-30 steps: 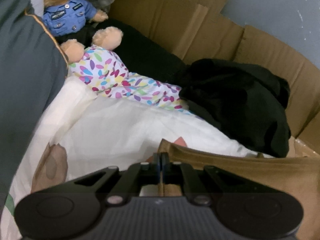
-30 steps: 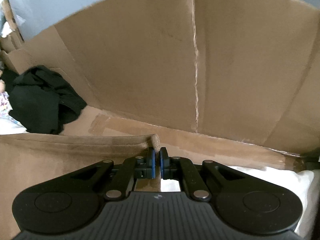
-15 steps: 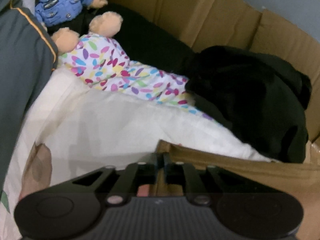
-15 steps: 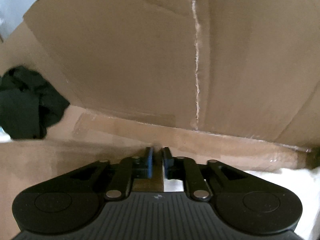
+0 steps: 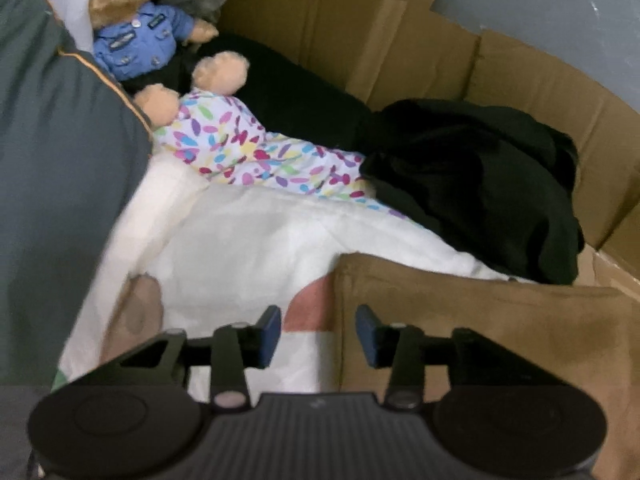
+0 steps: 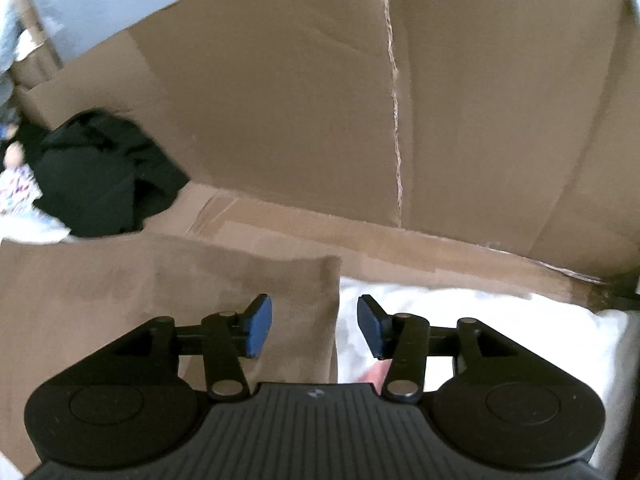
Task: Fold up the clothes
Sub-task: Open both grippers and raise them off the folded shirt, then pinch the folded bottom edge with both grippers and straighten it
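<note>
A tan brown cloth lies flat on a white quilt. In the left wrist view its left edge runs between the fingers of my left gripper, which stands open just above that corner. In the right wrist view the same brown cloth ends at its right edge under my right gripper, also open, with nothing pinched. Blue pads show on the fingers.
A crumpled black garment lies at the back, beside a colourful spotted garment and a teddy bear in a blue shirt. Cardboard walls stand around the bed. A grey sleeve fills the left.
Both grippers were shut on the brown cloth's top corners; now both have opened and let go, and the cloth lies flat on the quilt.
</note>
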Tool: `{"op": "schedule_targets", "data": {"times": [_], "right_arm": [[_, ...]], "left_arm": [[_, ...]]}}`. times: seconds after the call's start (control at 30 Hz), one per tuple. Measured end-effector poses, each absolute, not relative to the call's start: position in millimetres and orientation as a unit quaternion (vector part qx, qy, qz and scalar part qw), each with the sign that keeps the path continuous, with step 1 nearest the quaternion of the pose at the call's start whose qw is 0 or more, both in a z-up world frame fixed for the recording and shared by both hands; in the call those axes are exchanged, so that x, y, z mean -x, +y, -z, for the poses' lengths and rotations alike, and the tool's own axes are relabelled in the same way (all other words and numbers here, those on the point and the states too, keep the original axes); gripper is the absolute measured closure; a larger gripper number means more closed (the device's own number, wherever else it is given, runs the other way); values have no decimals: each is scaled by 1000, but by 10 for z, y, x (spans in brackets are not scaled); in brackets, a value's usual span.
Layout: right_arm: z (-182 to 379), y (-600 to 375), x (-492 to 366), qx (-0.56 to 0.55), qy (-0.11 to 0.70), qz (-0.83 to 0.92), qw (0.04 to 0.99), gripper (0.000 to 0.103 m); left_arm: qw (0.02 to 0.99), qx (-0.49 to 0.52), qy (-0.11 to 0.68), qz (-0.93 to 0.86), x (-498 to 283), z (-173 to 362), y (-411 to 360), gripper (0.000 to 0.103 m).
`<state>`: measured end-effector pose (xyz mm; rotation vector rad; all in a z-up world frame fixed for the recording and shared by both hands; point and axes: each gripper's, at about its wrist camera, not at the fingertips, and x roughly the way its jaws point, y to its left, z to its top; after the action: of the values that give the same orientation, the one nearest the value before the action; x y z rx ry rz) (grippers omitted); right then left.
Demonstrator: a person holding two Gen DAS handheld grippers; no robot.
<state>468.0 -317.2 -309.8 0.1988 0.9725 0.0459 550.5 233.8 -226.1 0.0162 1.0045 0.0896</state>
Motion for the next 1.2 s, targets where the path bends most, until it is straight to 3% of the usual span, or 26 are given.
{"op": "schedule_targets", "data": {"times": [0.23, 0.67, 0.7, 0.77, 0.97, 1.2], "right_arm": [[2746, -3245, -4351, -108, 486, -13, 867, 47], [1791, -3089, -3719, -69, 498, -40, 863, 34], [1733, -3075, -3663, -65, 497, -42, 864, 33], [1709, -3043, -3520, -49, 487, -43, 871, 30], [1635, -2947, -3092, -1, 454, -48, 890, 28], [2024, -3009, -2790, -22, 450, -48, 892, 29]], "left_arm": [[877, -1, 480, -3, -4935, 2078, 2384, 58], [860, -7, 510, 21, -3993, 1691, 2576, 58], [860, -9, 509, 26, -3949, 1638, 2574, 57], [864, -15, 503, 33, -3857, 1535, 2562, 43], [873, 21, 487, 38, -3578, 1520, 2585, 31], [876, 37, 481, 23, -3349, 1897, 2538, 33]]}}
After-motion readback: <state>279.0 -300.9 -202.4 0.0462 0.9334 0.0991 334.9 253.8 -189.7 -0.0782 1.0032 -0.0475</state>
